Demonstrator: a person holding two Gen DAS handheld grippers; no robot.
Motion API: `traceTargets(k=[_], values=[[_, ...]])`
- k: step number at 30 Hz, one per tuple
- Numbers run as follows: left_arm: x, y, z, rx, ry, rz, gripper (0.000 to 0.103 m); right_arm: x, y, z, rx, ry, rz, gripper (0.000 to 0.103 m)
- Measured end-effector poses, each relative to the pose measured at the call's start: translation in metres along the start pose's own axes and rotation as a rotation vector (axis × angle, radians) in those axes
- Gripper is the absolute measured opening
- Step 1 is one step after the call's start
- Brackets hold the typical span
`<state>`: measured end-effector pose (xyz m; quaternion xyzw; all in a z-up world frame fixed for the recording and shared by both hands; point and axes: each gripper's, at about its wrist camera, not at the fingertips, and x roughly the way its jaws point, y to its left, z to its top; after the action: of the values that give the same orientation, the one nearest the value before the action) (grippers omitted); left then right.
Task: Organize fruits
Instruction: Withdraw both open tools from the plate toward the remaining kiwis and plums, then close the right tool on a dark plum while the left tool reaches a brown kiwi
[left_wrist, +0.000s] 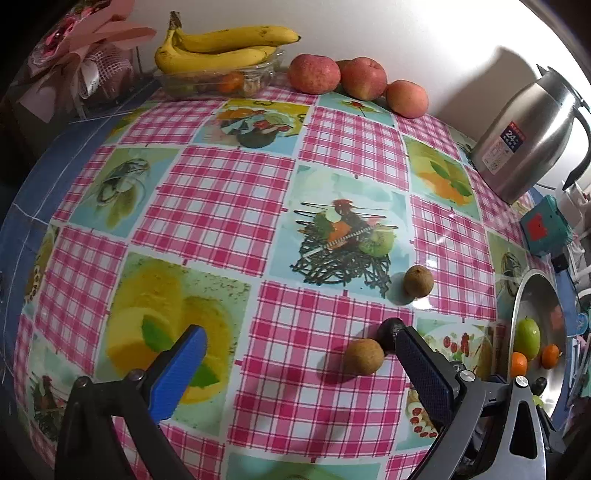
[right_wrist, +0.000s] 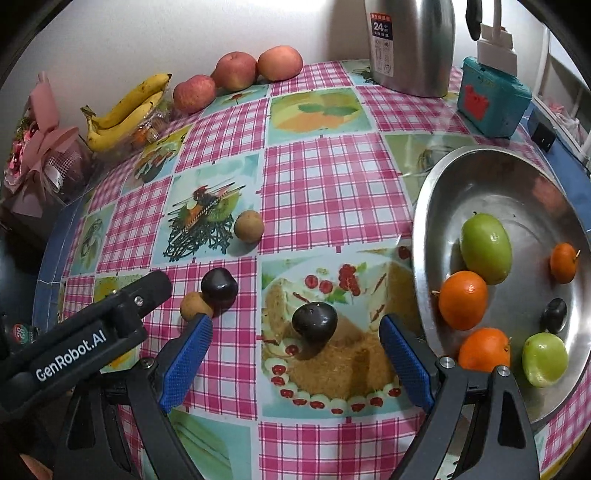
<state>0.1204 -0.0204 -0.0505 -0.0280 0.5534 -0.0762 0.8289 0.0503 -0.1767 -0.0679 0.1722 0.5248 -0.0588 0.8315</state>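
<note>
3 small fruits lie loose on the checked tablecloth (right_wrist: 325, 177) near the right gripper (right_wrist: 295, 354), whose blue-padded jaws stand wide apart with nothing clamped. A dark plum (right_wrist: 314, 322) sits on the cloth between and just beyond those jaws, touching neither pad. A second dark plum (right_wrist: 218, 287) lies to its left, touching a brown longan (right_wrist: 194, 305); a further brown longan (right_wrist: 249, 226) rests farther back, well apart from both.

The left gripper (left_wrist: 299, 354) is likewise spread open and empty; the longan (left_wrist: 364, 356) that touches the plum lies between its fingers, close to the right one. In the right wrist view its black body, marked GenRobot.AI, enters from the left.

The steel bowl (right_wrist: 480, 166) on the right holds 2 green fruits, the larger (right_wrist: 485, 248) far and the smaller (right_wrist: 545, 363) near, 3 oranges (right_wrist: 463, 300) and 1 small dark fruit (right_wrist: 554, 315).

Along the far wall lie 3 apples (right_wrist: 236, 71), a bunch of bananas (right_wrist: 125, 114) on a clear tray, a steel kettle (right_wrist: 413, 44) and a teal box (right_wrist: 491, 99). A pink wrapped bouquet (right_wrist: 40, 147) stands at far left.
</note>
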Motion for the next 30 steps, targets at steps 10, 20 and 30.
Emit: traceTargets(k=[10,20,30], values=[[0.006,-0.006,-0.001,0.017,0.042,-0.064,0.103,0.008,-0.004,0.001,0.007,0.011,-0.041,0.09],[0.01,-0.015,-0.004,0.061,0.087,-0.084,0.088,0.011,-0.007,0.003,-0.001,0.022,-0.069,0.065],[0.017,-0.023,-0.005,0.066,0.123,-0.152,0.056,0.014,-0.01,0.003,-0.003,0.032,-0.062,0.049]])
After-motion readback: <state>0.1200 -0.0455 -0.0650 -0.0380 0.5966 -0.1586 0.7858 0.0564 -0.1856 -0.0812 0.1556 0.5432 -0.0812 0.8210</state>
